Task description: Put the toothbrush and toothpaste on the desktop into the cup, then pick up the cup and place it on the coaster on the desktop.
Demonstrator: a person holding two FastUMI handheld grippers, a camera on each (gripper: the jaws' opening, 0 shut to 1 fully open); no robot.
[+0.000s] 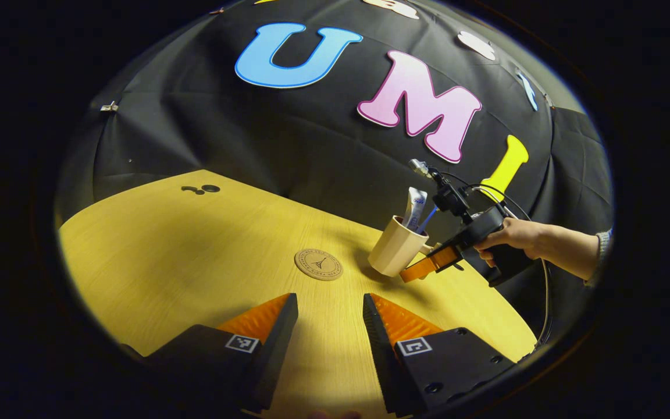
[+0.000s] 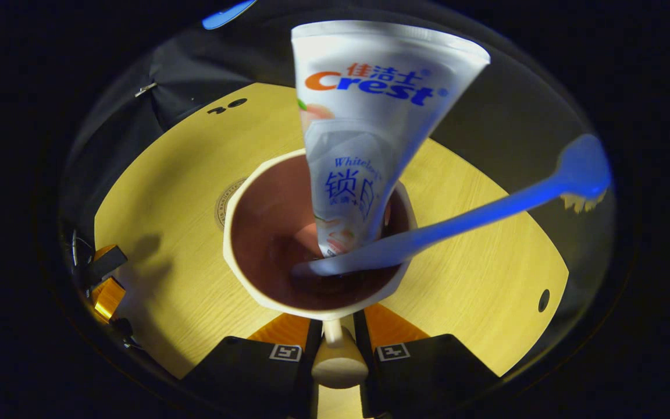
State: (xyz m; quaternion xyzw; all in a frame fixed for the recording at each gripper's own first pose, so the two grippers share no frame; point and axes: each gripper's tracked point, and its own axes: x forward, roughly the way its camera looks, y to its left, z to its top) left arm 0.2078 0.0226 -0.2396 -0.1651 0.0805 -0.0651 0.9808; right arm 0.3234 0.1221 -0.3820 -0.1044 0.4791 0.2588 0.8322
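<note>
Right tongs [image 2: 335,343] closed on the handle [image 2: 338,361] of the beige cup [image 2: 265,279], both fingers pressed against that stub from either side, so as to carry the cup by its handle and keep the mouth clear. Seen from the left gripper view: cup [image 1: 394,247] tipped a little toward the coaster [image 1: 319,265], its base at or just off the counter [image 1: 195,244], cannot tell which. Held toothpaste tube [image 2: 370,134] and blue toothbrush [image 2: 486,209] inside, both leaning on the rim, brush head outward; first part of the task judged done. Coaster near the cup, not yet under it, apparently the next target. Left tongs [image 1: 330,326] spread wide, gripping nothing, parked low over bare counter near the coaster, probably kept out of the way. Hand [image 1: 515,235] wrapped round the right gripper's grip. Risk judged: tilt could spill the tall tube.
</note>
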